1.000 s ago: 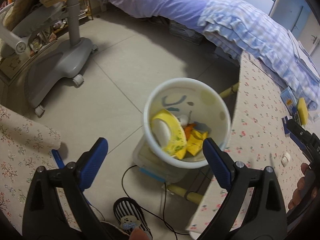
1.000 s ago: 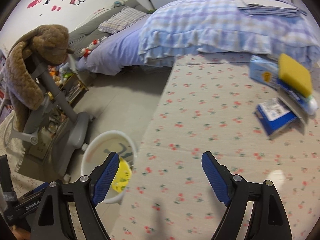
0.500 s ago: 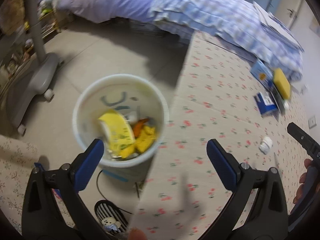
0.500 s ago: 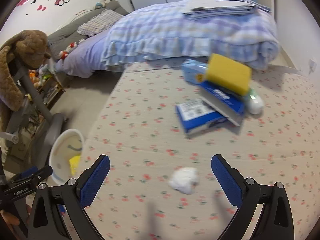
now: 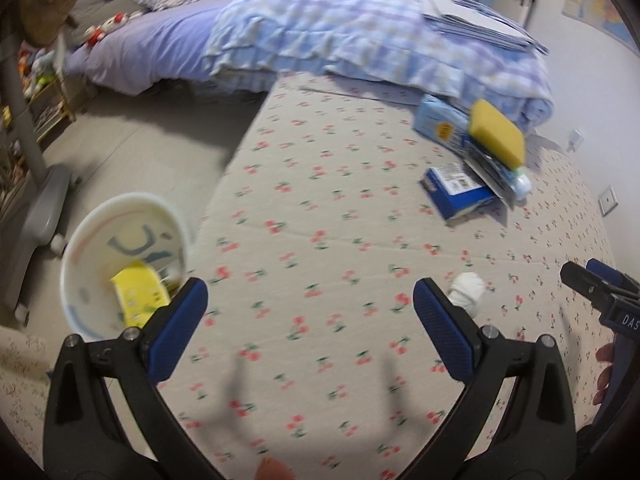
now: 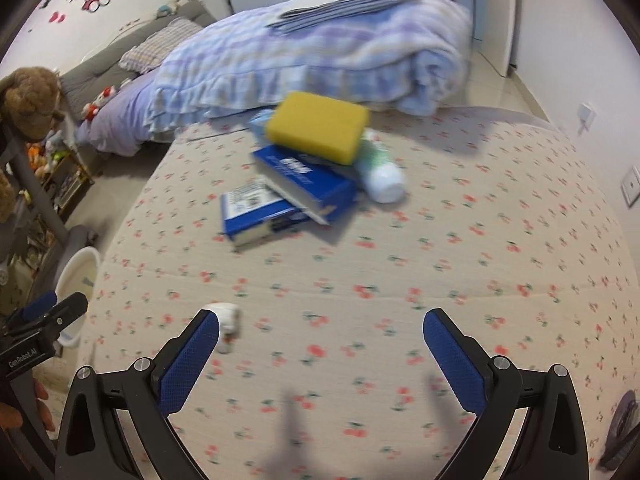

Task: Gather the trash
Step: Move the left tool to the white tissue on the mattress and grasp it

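A crumpled white paper wad [image 5: 466,290] lies on the cherry-print tabletop [image 5: 320,240], just beyond my left gripper's right fingertip. In the right wrist view the wad [image 6: 227,318] sits beside my right gripper's left fingertip. A white trash bucket [image 5: 86,240] with yellow waste inside stands on the floor left of the table; its rim shows in the right wrist view [image 6: 78,272]. My left gripper [image 5: 310,306] is open and empty above the table. My right gripper [image 6: 320,334] is open and empty above the table.
A yellow sponge [image 6: 318,126] rests on blue boxes [image 6: 304,180] and a white bottle [image 6: 380,174] at the table's far side. A bed with a checked blanket [image 5: 360,28] stands behind. A grey chair base [image 5: 40,208] stands left of the bucket.
Both grippers swung right, from over the bucket to over the table. The paper wad has come close to both grippers' fingertips. Both stay open.
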Available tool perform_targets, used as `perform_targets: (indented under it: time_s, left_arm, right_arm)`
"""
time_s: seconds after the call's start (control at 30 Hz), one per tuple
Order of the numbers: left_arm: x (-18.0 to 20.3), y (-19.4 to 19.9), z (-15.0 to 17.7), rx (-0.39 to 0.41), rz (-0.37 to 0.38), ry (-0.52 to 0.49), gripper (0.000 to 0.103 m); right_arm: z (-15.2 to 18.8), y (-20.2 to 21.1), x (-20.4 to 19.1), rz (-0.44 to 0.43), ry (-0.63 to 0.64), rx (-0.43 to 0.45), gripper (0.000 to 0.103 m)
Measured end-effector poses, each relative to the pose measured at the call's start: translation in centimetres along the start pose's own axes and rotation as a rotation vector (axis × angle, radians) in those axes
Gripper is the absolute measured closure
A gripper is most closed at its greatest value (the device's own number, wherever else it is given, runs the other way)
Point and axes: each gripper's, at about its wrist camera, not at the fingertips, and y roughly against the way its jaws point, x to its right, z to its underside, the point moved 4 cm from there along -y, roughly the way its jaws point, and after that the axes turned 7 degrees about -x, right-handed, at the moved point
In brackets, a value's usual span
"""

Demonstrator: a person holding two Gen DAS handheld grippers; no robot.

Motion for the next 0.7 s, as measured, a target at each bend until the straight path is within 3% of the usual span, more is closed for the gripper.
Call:
perform_targets:
  time_s: [0.17,0.27,0.4,0.7]
  left_arm:
    - [3.5,-1.2,0.5,0.001,0.003,-0.098,0.001]
    - [5.4,-2.1,1.1,-0.045,0.069,-0.12,0.001]
    - [7.7,-3.2,1.7,-0.073,0.098,-0.167,0.001]
    - [10.5,-5.0,1.9,-0.089,0.167,-0.161,0.002]
  right_arm:
    - [0.9,0.0,3.1,0.019,-0.014,-0.006,0.0]
    - [1.4,-0.1,4.9,0.017,-0.047,-0.029,0.0]
    - [2.1,-0.2,6.3,0.013,-0.074,-0.047,0.0]
    - [3.2,-0.6,8.5,0.005,-0.112,-0.097,0.0]
